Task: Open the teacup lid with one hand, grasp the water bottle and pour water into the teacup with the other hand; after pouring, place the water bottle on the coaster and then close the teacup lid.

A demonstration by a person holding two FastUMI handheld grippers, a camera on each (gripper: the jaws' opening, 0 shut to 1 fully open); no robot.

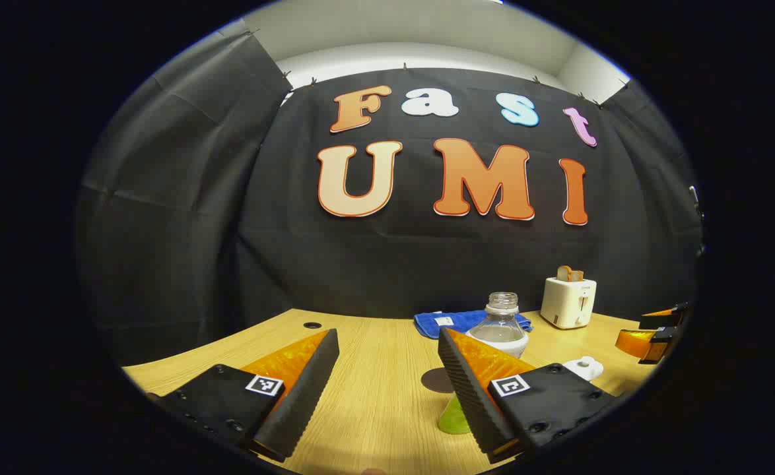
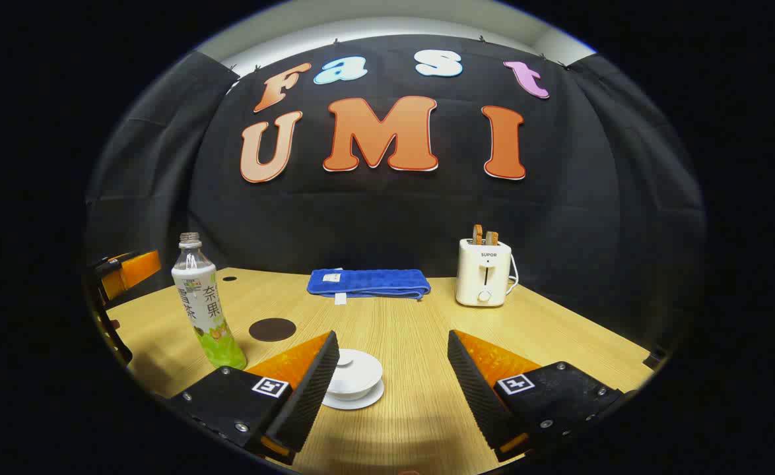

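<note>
You held both the left gripper (image 1: 387, 379) and right gripper (image 2: 387, 379) open; the right needed centring over the lidded teacup (image 2: 354, 376) knob.

"SUPOR" on the toaster (image 2: 484, 272); Chinese characters on the water bottle (image 2: 204, 305).

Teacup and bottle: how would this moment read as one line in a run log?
left gripper: open, holding nothing | right gripper: open, holding nothing | teacup: lid on | water bottle: upright on table, uncapped | coaster: bare
</note>
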